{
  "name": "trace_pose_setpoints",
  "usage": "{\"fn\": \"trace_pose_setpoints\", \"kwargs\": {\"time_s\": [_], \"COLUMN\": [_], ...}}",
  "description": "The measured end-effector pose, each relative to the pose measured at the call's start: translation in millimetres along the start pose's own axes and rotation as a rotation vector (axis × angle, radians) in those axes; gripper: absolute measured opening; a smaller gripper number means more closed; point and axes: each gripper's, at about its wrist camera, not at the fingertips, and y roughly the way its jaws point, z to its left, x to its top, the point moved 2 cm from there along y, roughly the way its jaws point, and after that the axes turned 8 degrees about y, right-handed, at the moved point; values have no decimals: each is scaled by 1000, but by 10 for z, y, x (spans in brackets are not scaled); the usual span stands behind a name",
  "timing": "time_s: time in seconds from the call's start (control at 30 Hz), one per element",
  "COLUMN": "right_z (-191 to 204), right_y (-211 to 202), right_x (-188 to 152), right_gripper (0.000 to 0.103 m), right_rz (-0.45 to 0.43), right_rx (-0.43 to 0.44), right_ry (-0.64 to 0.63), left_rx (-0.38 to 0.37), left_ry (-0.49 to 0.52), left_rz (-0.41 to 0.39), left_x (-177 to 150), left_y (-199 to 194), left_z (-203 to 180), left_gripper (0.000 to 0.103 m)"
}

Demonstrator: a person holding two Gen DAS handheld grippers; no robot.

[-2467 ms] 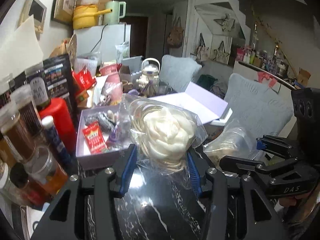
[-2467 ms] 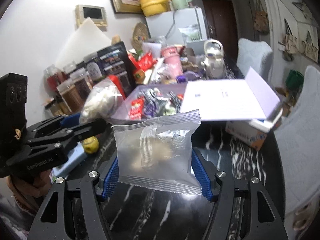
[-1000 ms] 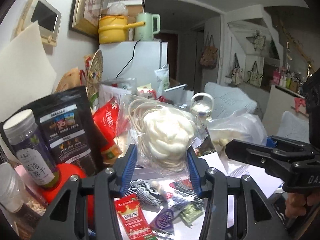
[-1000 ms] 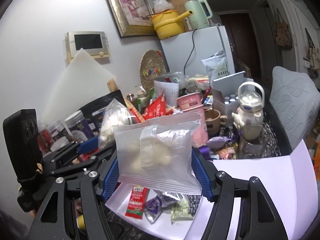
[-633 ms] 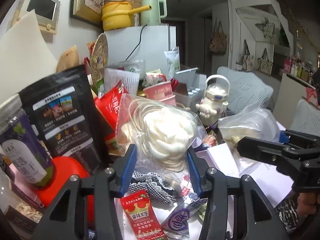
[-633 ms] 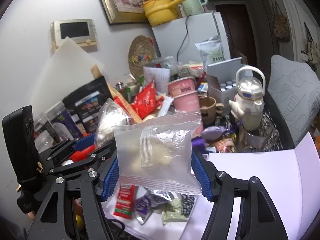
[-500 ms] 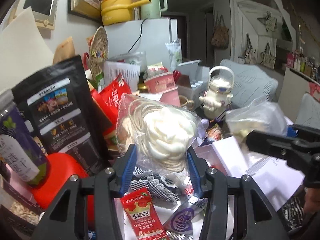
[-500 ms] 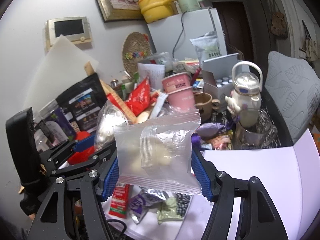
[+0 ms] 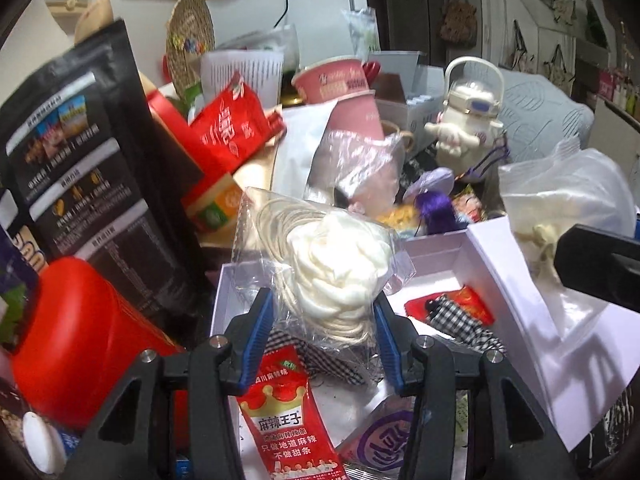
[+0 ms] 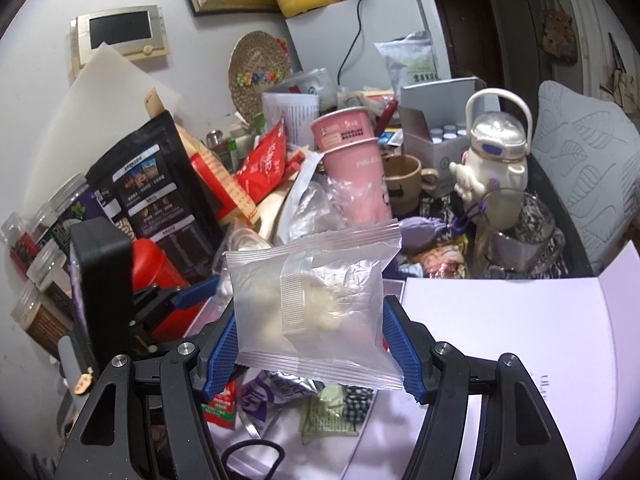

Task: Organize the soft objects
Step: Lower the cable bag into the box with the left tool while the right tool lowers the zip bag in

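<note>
Jaws of the right gripper [image 10: 316,354] pinch a flat clear bag [image 10: 316,304] by its two sides, so it stands up with its long side going across and its zip edge on top. Jaws of the left gripper [image 9: 324,344] pinch a smaller clear bag of white soft stuff [image 9: 324,268], which stands up tall and leans a little. Both bags hang over an open white box [image 9: 460,256] on a very messy table. Behind it are a white fridge [image 10: 384,28], a big black pouch [image 9: 76,160], a red can [image 9: 76,336] and pink cups [image 10: 352,156]. What is inside the flat bag is blurry. Snack packets [image 9: 288,420] in the box are partly hidden.
</note>
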Motion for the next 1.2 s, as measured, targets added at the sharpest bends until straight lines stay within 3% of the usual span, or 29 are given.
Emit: {"fn": "trace_pose_setpoints", "kwargs": {"time_s": [0.27,0.6,1.07,1.2], "right_z": [-85,-138,-117,-146], "right_y": [255,449,638,655], "right_x": [-68,-129,-203,-195], "right_gripper": [68,68,69,75], "right_rz": [41,82,122,133], "right_rx": [-43,-36,-86,-100], "right_ry": [4,29,18,20], "left_rx": [30,38,58,32], "left_ry": [2,-28,45,46], "left_rz": [56,109,125,148], "left_x": [-73,-80,-38,-44], "left_y": [170,213,157,178], "left_z": [30,79,-50,-73], "left_gripper": [49,57,64,64]}}
